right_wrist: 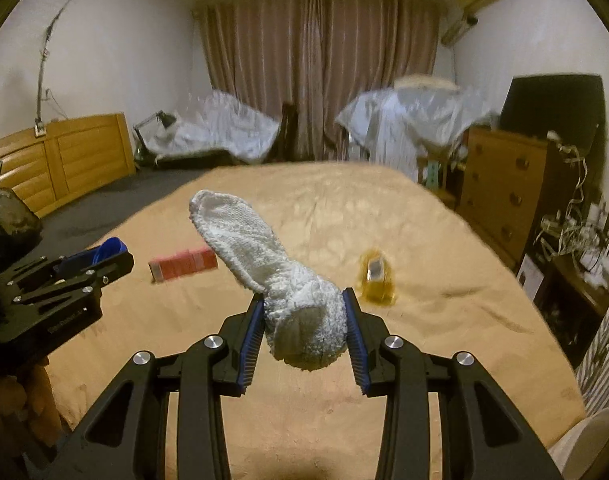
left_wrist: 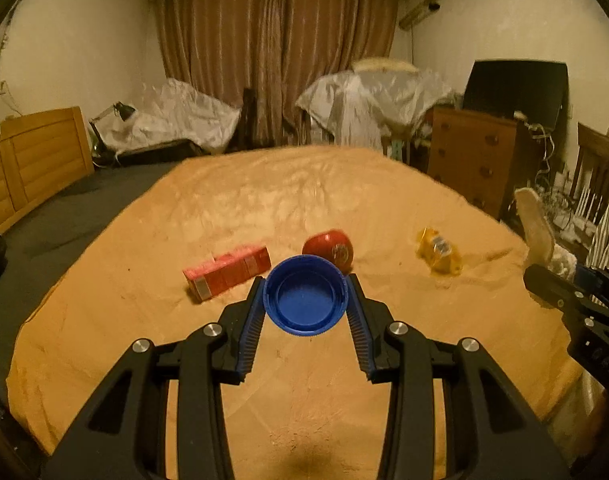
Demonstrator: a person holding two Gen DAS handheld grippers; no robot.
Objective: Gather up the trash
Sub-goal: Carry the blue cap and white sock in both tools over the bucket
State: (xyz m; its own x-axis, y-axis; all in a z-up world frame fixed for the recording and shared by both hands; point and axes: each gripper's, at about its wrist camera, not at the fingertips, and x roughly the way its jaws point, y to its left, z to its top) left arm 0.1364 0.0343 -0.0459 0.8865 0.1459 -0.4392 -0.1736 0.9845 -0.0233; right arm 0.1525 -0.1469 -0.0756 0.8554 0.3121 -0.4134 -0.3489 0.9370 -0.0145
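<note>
My left gripper (left_wrist: 306,284) is shut on a blue plastic lid (left_wrist: 305,294), open side toward the camera, held above the bed. Behind it on the tan blanket (left_wrist: 264,208) lie a red carton (left_wrist: 228,272), a red apple (left_wrist: 329,249) and a crumpled yellow wrapper (left_wrist: 440,257). My right gripper (right_wrist: 303,300) is shut on a white sock (right_wrist: 272,276) that sticks up to the left. The red carton (right_wrist: 183,264) and yellow wrapper (right_wrist: 376,276) lie beyond it. The left gripper with the lid (right_wrist: 104,254) shows at the left of the right wrist view.
The bed's edges fall off left onto dark floor (left_wrist: 64,216) and right toward a wooden dresser (left_wrist: 476,156) with cables. A wooden headboard panel (left_wrist: 36,160) leans at the left wall. Plastic-covered furniture (left_wrist: 368,100) stands before the curtains.
</note>
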